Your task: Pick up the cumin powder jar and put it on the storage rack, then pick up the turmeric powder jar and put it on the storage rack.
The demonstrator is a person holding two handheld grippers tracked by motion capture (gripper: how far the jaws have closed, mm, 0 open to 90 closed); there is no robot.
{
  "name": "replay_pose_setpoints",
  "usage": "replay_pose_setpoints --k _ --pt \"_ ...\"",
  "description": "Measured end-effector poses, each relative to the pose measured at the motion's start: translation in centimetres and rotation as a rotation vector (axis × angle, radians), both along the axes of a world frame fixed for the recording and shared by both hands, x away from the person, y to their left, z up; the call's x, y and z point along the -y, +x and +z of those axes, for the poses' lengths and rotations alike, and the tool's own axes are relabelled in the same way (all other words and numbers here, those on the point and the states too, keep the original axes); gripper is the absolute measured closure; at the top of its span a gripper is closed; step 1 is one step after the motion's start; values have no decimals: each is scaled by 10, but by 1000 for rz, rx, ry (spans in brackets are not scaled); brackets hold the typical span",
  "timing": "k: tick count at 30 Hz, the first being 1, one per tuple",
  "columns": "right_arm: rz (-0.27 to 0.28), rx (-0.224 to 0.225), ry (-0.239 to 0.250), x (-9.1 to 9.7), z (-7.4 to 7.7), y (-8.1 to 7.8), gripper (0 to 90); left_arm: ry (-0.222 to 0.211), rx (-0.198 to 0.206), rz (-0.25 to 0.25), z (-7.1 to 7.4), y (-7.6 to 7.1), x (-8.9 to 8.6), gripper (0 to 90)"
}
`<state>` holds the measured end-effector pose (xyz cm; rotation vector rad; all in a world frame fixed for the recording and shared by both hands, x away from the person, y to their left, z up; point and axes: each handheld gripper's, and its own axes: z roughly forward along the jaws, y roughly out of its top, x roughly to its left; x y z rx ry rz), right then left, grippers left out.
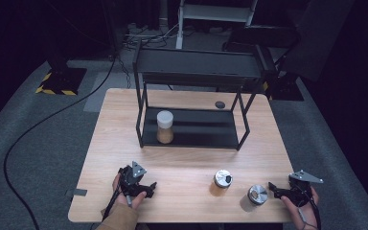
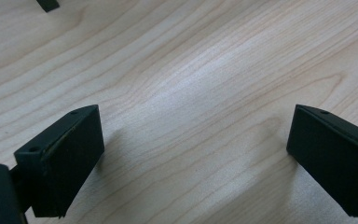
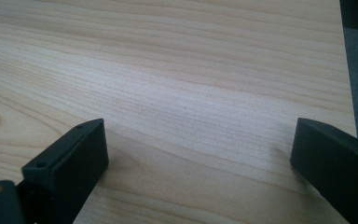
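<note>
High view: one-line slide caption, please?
Open left gripper and right gripper rest near two metal-lidded jars; a white-lidded jar stands on the black rack.

No legible text, labels, brands or numbers anywhere. One sign-like marking: yellow-and-black hazard striping [image 1: 53,90] along the edge of a dark base on the floor, at 10 o'clock from the table [image 1: 124,120]. Jar lids too small to read.

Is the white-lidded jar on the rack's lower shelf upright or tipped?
Upright: the jar stands on its base on the rack, white lid on top, brown contents settled at the bottom.
</note>
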<state>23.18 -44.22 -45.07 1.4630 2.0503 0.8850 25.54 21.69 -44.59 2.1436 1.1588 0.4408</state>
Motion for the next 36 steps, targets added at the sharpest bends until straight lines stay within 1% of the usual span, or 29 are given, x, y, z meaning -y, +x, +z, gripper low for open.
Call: replay_pose_setpoints --k 3,7,21,23,25,26,28,30,33,35,36 --pt "0 0 0 0 0 0 39 -3 10 -6 -2 0 -2 6" --pt "0 0 0 0 0 0 39 -3 11 -14 -2 1 -3 4" --pt "3 1 -2 0 0 0 41 -3 9 -12 -2 0 -3 4" --pt "15 9 -9 -1 0 -2 46 -2 9 -12 -2 1 -3 4" --pt "32 31 -27 -2 -1 -4 46 -3 11 -11 -3 0 -3 4" --pt "40 38 -26 -2 -1 -5 46 -3 11 -11 -2 0 -3 4" --pt "49 40 -25 -2 2 -5 47 -3 11 -10 -2 0 -2 4" --pt "50 52 -20 -2 6 -7 46 -3 11 -10 -2 0 -2 4" --pt "41 74 -11 -3 14 -12 46 -3 11 -9 -2 0 -2 4" --pt "30 81 15 -3 20 -14 50 -3 11 -9 -2 0 -2 4" --pt "23 70 31 -2 24 -14 52 -3 11 -10 -2 0 -2 4"
